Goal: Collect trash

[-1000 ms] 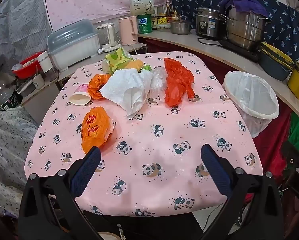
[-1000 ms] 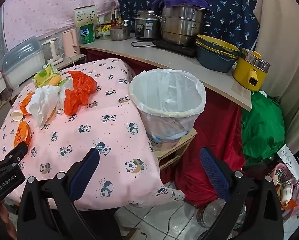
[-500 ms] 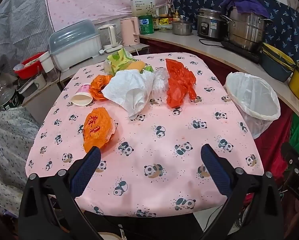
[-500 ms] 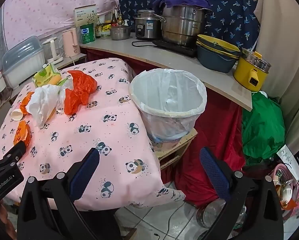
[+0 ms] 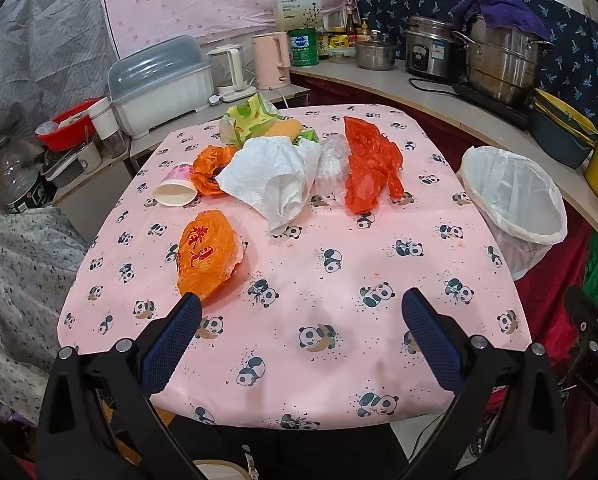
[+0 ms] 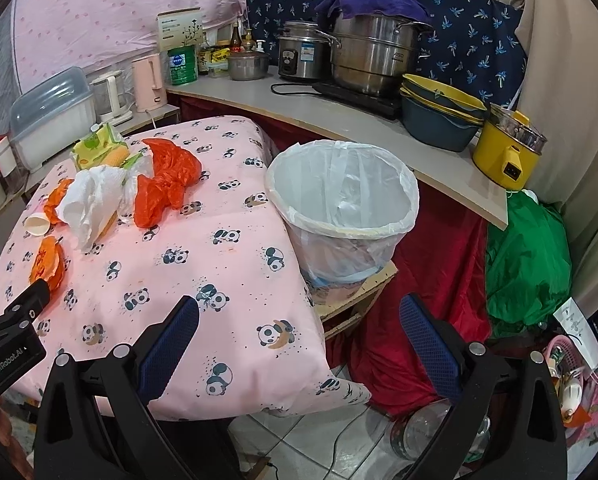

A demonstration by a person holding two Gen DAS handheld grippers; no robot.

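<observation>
While my left tongs (image 5: 301, 306) hung spread wide over the near edge of the tabletop (image 5: 339, 304), pinching nothing, the trash lay ahead of them. Farthest left was a paper cup (image 5: 175, 191) on its side, and nearer to me an orange wrapper (image 5: 207, 254), just beyond my left fingertip. Right of the cup sat a crumpled orange bag (image 5: 207, 166), touching a white paper towel (image 5: 271, 178) that lay at the middle of the heap, with a green and yellow packet (image 5: 249, 118) at the far side. Next came a clear plastic bag (image 5: 331, 162), then a red plastic bag (image 5: 369, 164) beside it. Off the tabletop's right edge stood the lined bin (image 6: 341, 204). My right tongs (image 6: 299, 308) were also spread and held nothing, hanging near the tabletop's near right corner, with the bin just beyond them.
</observation>
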